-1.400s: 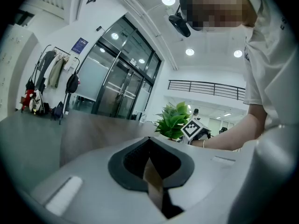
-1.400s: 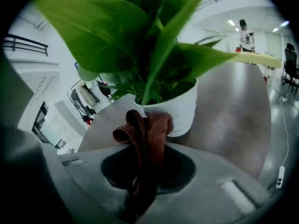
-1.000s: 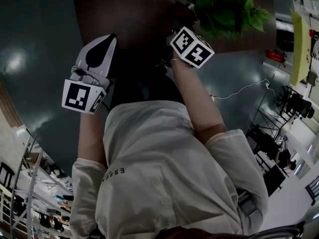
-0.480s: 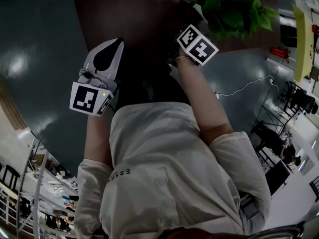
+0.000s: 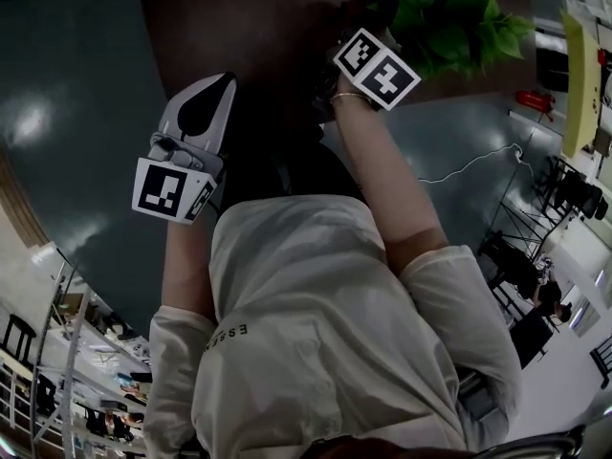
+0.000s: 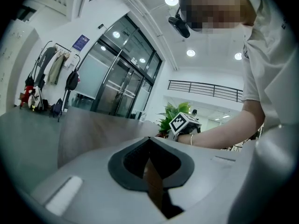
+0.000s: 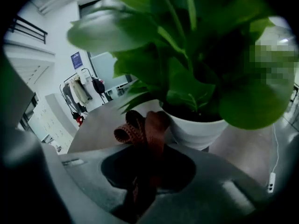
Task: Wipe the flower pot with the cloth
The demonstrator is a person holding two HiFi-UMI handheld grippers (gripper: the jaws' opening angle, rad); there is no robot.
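Note:
A leafy green plant (image 5: 449, 17) stands at the brown table's (image 5: 258, 27) far right; in the head view its leaves hide the pot. The right gripper view shows the white flower pot (image 7: 196, 127) close ahead. My right gripper (image 7: 145, 171) is shut on a folded reddish-brown cloth (image 7: 145, 127), whose end bulges out just left of the pot's wall; I cannot tell whether it touches. In the head view only the right gripper's marker cube (image 5: 376, 65) shows. My left gripper (image 5: 215, 86) hovers level over the table's left part, shut and empty, with its tip (image 6: 149, 146) pointing toward the plant (image 6: 175, 113).
A white cable (image 5: 469, 168) runs over the grey floor right of the table, and its plug (image 7: 272, 181) lies beyond the pot. A coat rack (image 6: 51, 87) and glass doors stand far behind the table. Chairs and shelves crowd the room's edges.
My right gripper with the cloth has edged closer to the plant. The left gripper has stayed shut and kept its place.

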